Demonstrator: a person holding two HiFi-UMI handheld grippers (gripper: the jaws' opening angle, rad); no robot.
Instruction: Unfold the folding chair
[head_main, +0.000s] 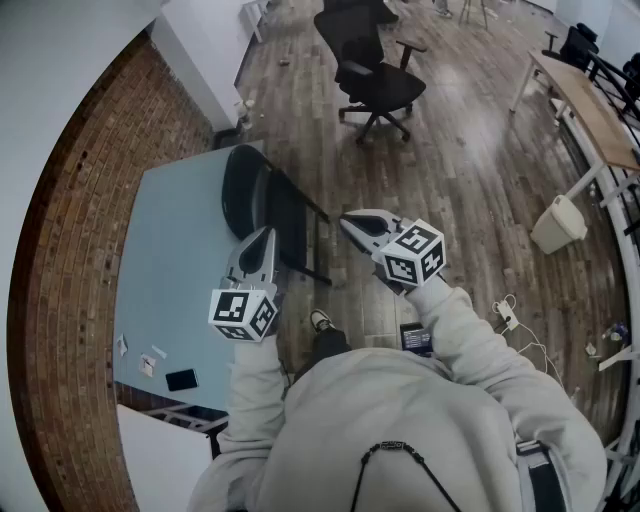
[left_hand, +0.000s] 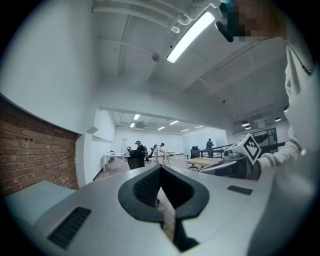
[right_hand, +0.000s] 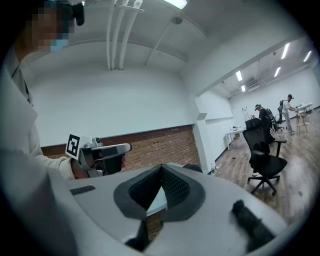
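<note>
So the folding chair (head_main: 248, 190) was black all over and folded flat. It had a rounded padded panel at its far end and skinny black tube legs running back toward the person. To its left sat the pale blue worktop (head_main: 170, 270), and the chair stood right up against that worktop's edge on the wooden floor (head_main: 460, 190). Couldn't tell if it was actually leaning on it.

The left claw (head_main: 264, 240) hung over the chair's near end, jaws pressed together with nothing in them. No idea whether it touched the frame, since from the head view it just overlapped it.

Just right of the chair's legs was the right claw (head_main: 354, 224), also closed up tight and empty, clear of the frame with a strip of floor between them. From that claw's own camera, the chair's rounded top peeked out just behind the jaws. Well beyond the chair's far end stood a black office chair (head_main: 378, 80) on wheels.
</note>
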